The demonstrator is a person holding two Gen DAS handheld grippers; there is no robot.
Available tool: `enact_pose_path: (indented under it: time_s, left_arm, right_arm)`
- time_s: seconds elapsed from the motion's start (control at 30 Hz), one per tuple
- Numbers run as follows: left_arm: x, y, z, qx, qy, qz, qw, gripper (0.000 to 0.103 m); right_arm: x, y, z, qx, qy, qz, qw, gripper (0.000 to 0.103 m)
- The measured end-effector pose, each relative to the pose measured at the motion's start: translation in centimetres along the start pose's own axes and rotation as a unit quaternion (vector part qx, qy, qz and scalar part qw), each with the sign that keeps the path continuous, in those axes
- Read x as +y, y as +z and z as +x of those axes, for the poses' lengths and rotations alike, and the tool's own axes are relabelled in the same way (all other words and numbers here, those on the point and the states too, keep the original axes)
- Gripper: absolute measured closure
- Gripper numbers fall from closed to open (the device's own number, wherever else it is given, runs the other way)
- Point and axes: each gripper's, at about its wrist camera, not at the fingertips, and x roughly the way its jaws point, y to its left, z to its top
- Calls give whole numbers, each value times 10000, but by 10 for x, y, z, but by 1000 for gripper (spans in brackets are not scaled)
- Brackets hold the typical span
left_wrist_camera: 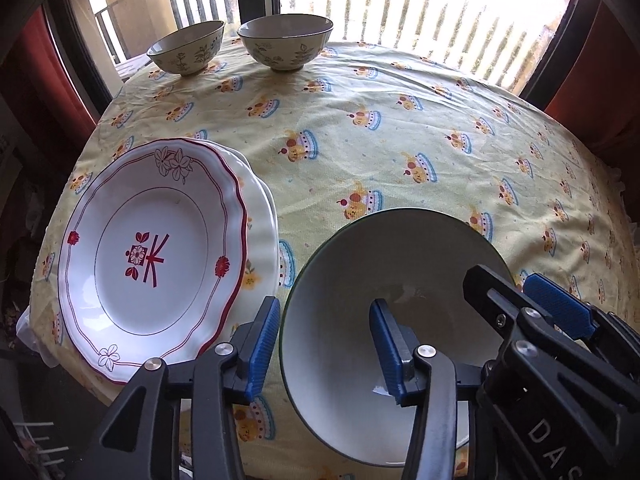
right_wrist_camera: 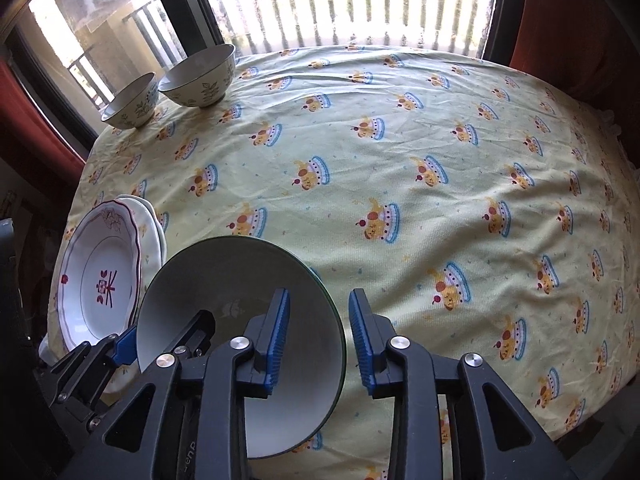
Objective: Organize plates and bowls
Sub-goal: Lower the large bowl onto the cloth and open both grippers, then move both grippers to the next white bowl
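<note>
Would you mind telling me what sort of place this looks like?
Probably a home dining spot: a table under a yellow printed tablecloth, floral bowls and stacked plates, beside a balcony window with railing.
</note>
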Motion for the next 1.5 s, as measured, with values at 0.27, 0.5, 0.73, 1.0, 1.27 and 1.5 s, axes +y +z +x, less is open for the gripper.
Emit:
enact_pose_path:
  time_s: [0.27,0.5,0.73,1.0,1.27,1.5]
  left_arm:
    - [7,12,-25,-335,140,-29,9993,24]
    - [28,44,-33,-546,142,114,9983,18]
    - [59,84,-32,-651,103,297,9974,18]
    - [88,137,-25,-815,69,389,9959,18]
    - [102,194,-10,-924,-95,384,9949,21]
    - [104,229,18,-858,-317,301,9954,30]
  right_arm:
    - [13,12,-23,-367,178,-308,9987,28]
    - [34,34,-31,-562,167,-293,9978,26]
    - [67,64,-26,-704,115,-156,9973,26]
    - [107,108,-13,-819,2,-4,9966,26]
    - [130,159,0,-1020,-221,216,9943,26]
    - [135,197,20,-1074,-482,418,9922,29]
